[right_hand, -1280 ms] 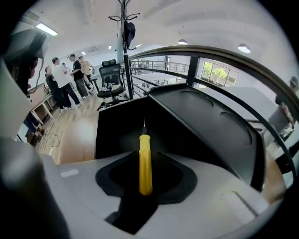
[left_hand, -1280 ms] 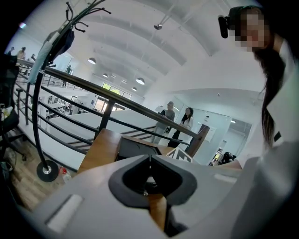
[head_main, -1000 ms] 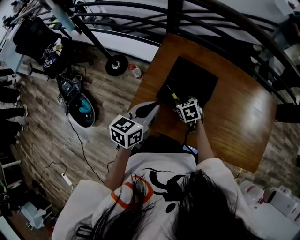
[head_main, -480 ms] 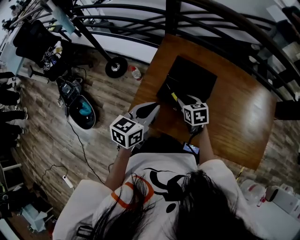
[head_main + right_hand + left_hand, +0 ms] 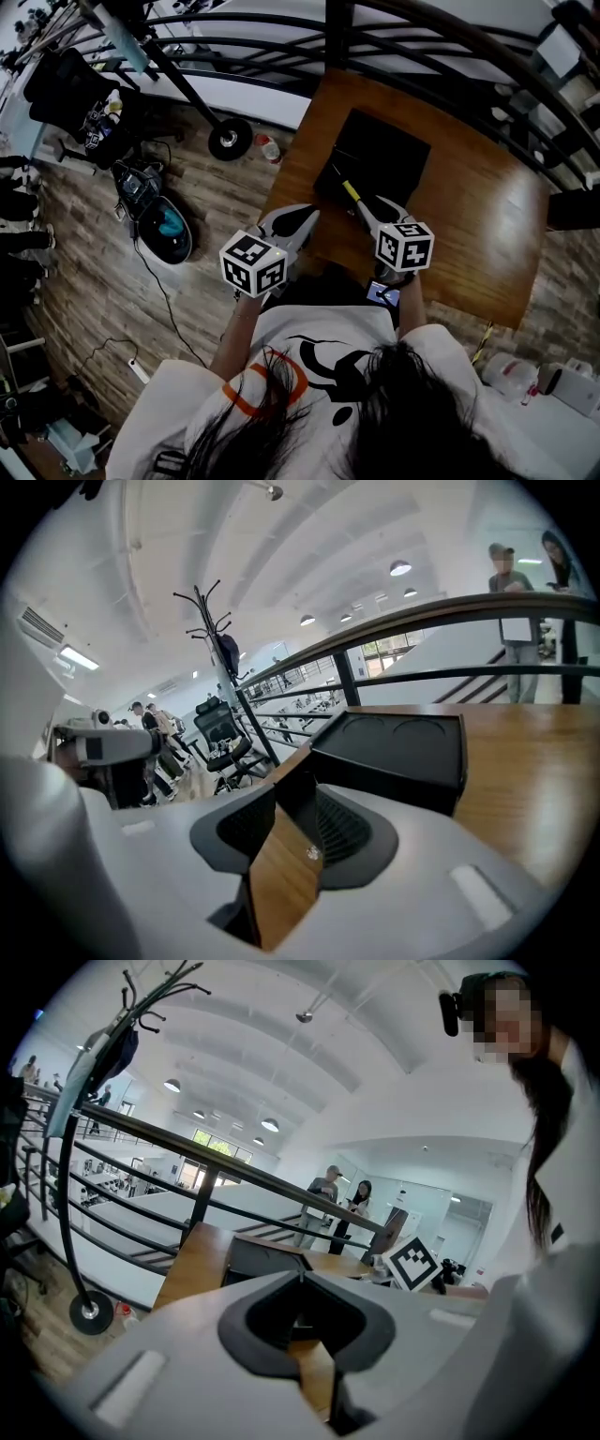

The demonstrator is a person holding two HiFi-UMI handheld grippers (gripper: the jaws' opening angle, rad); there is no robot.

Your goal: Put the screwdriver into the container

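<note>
Screwdriver with yellow handle (image 5: 349, 190) lies at the black rectangular container's (image 5: 389, 155) near edge, just ahead of the right gripper (image 5: 296, 799), whose fingers stand apart and empty. The left gripper's (image 5: 300, 1277) fingers are together. Placing seems done; next, confirm it sits fully inside.

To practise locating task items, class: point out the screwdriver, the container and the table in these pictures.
screwdriver (image 5: 350, 191), head view, on its yellow handle.
container (image 5: 398, 745), right gripper view, on its black top surface.
table (image 5: 487, 220), head view, on bare wood right of the container.
</note>
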